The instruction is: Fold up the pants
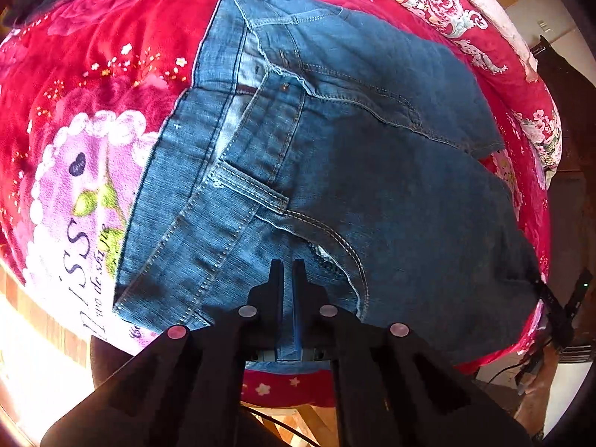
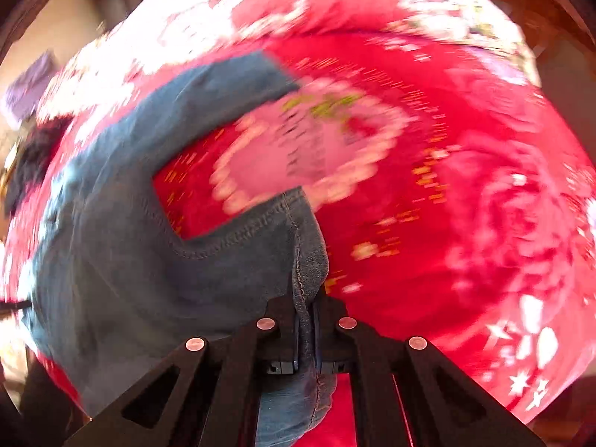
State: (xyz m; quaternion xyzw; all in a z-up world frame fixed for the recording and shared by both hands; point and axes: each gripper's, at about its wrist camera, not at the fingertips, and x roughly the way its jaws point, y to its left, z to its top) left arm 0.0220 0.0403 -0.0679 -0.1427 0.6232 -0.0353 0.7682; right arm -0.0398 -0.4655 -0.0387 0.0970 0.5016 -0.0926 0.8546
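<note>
Both pairs of jaws are pinched on denim. Beneath everything spreads the red floral plush blanket (image 1: 111, 74), on which the blue denim pants (image 1: 354, 171) lie with the waistband to the left. At their near edge, the left gripper (image 1: 287, 272) clamps fabric; the right gripper (image 2: 307, 309) clamps a stitched leg seam in a blurred view.

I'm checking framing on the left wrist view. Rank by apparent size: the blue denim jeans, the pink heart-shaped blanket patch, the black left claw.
1. Blue denim jeans, largest.
2. Black left claw; its nearness to the camera inflates it.
3. Pink heart-shaped patch on the red floral blanket, partly hidden by the jeans.
</note>
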